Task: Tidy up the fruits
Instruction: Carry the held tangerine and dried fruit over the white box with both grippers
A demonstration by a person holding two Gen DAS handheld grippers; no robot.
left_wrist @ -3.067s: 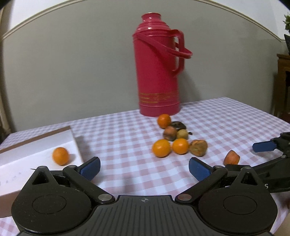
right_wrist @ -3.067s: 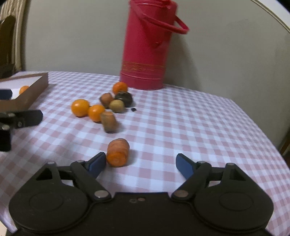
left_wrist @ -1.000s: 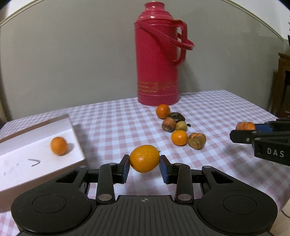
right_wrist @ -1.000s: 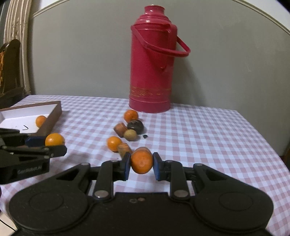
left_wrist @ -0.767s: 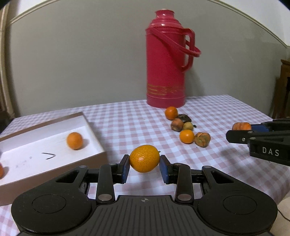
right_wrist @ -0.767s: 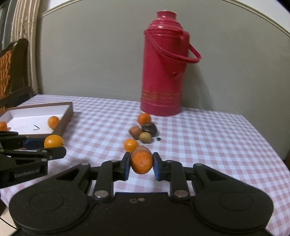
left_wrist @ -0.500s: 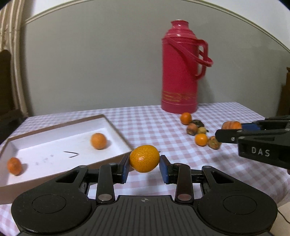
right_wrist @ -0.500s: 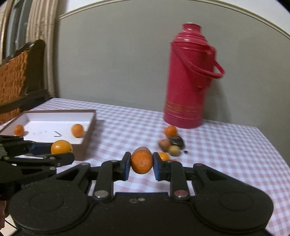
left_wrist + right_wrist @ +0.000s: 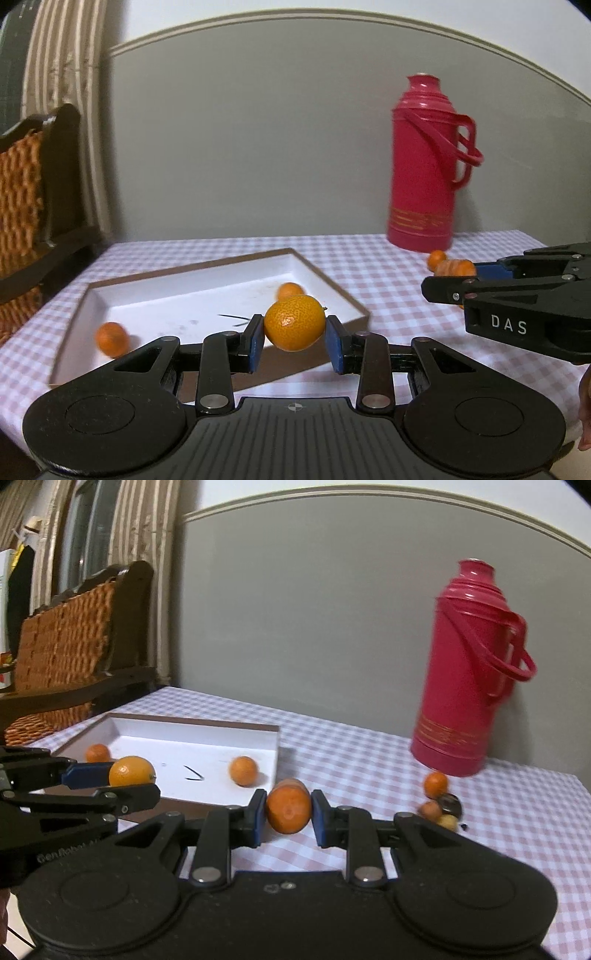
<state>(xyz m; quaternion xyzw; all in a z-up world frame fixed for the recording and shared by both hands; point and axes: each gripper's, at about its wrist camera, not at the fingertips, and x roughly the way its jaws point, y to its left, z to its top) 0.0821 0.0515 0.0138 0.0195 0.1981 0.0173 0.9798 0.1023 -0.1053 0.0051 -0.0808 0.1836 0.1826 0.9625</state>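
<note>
My left gripper (image 9: 294, 341) is shut on a small orange (image 9: 294, 322) and holds it above the near edge of the white tray (image 9: 325, 280). Two small oranges (image 9: 112, 339) lie in the tray; one (image 9: 290, 288) is partly hidden behind the held orange. My right gripper (image 9: 289, 816) is shut on an orange carrot piece (image 9: 289, 806), held above the table just right of the tray (image 9: 275, 734). The left gripper with its orange (image 9: 132, 771) also shows in the right wrist view. The right gripper with the carrot piece (image 9: 453, 267) shows at the right of the left wrist view.
A tall red thermos (image 9: 424, 166) stands at the back of the checked tablecloth (image 9: 369, 266). Several small fruits (image 9: 437, 797) lie in a cluster in front of it. A dark chair with a wicker back (image 9: 70, 646) stands left of the table.
Both grippers have swung left toward the tray, each still holding its fruit. The tray now lies more in front of both cameras and the thermos sits further right.
</note>
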